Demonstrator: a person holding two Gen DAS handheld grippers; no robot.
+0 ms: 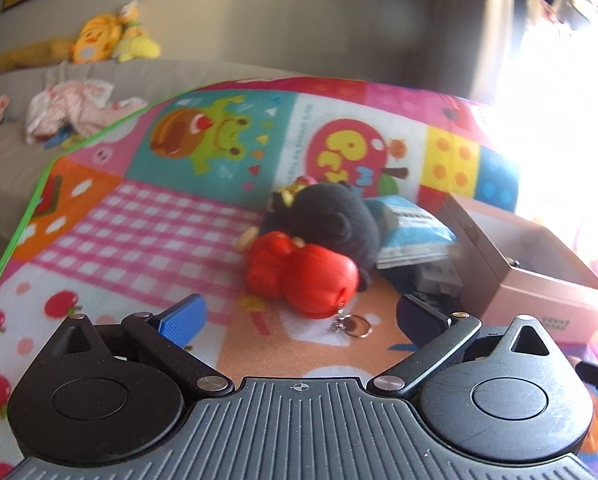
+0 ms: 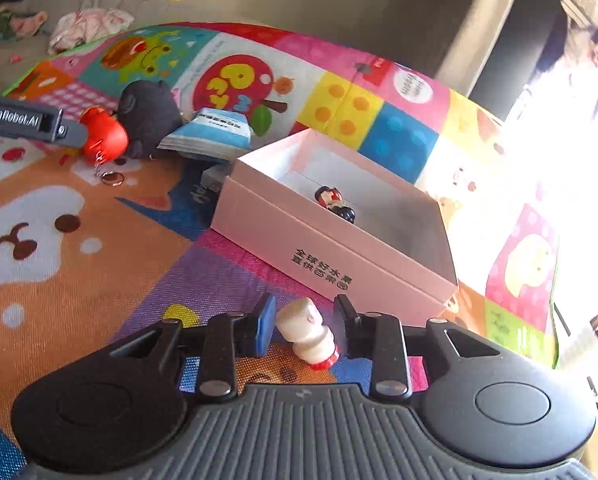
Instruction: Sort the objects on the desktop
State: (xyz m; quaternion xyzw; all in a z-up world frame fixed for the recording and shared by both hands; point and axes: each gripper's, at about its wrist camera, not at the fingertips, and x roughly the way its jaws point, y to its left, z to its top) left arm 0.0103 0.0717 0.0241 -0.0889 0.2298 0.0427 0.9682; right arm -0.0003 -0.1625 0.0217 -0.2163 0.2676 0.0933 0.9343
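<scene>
On the play mat: two handheld grippers angle downward over a bright cartoon-print mat (image 2: 99, 248).
Left gripper (image 1: 299, 316): tilted down, jaws spread wide and holding nothing; a glossy red plastic keychain toy (image 1: 303, 276) lies just ahead of the gap, its metal ring (image 1: 357, 326) between the fingertips' line, apart from both.
Right gripper (image 2: 305, 322): tilted down, jaws narrowed around a small white figurine (image 2: 305, 330) with a red base, leaning; whether the pads actually press it cannot be told.
Materials: black plush toy (image 1: 335, 220), soft and rounded; blue-white tissue pack (image 1: 411, 228), crinkled.
Box: pink cardboard box (image 2: 319, 240), open, just beyond the right jaws, a small dark-haired figure (image 2: 335, 202) inside.
</scene>
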